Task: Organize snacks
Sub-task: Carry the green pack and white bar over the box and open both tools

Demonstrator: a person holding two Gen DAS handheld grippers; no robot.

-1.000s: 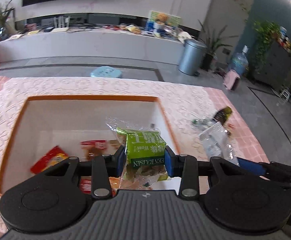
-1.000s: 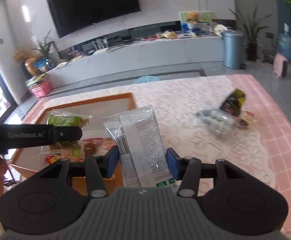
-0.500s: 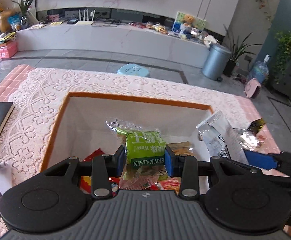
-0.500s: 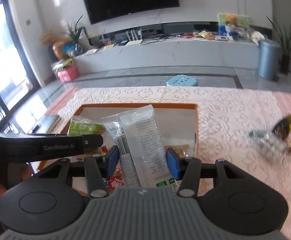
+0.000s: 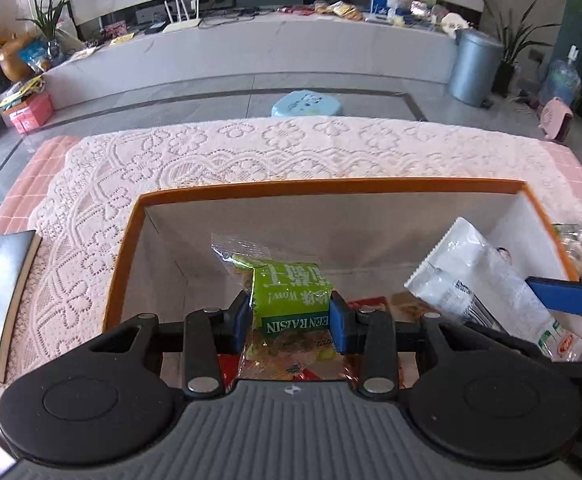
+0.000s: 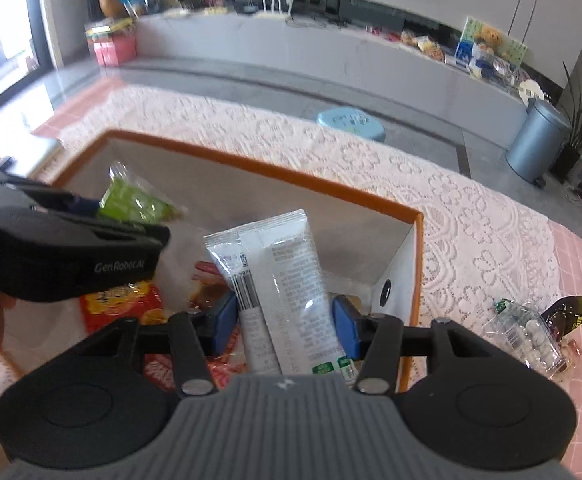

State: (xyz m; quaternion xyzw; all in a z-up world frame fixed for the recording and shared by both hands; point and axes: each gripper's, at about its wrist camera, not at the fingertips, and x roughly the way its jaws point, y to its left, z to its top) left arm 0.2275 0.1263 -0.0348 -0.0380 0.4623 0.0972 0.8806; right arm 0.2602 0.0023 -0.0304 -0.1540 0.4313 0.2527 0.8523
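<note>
Both tools hang over the orange-rimmed box [image 5: 331,186] that sits on the lace-covered desk [image 5: 251,148]. The left tool [image 5: 291,316] is clamped on a green raisin packet [image 5: 289,294], its blue pads pressed against the packet's sides, above the middle of the box. The right tool [image 6: 285,320] is closed around a long white snack pouch [image 6: 279,276], held upright over the box's right end. Red snack packets [image 6: 121,306] lie on the box floor. A clear bag of white candies [image 6: 527,330] rests on the desk just outside the box, and a book [image 5: 1,304] lies at the desk's left edge.
</note>
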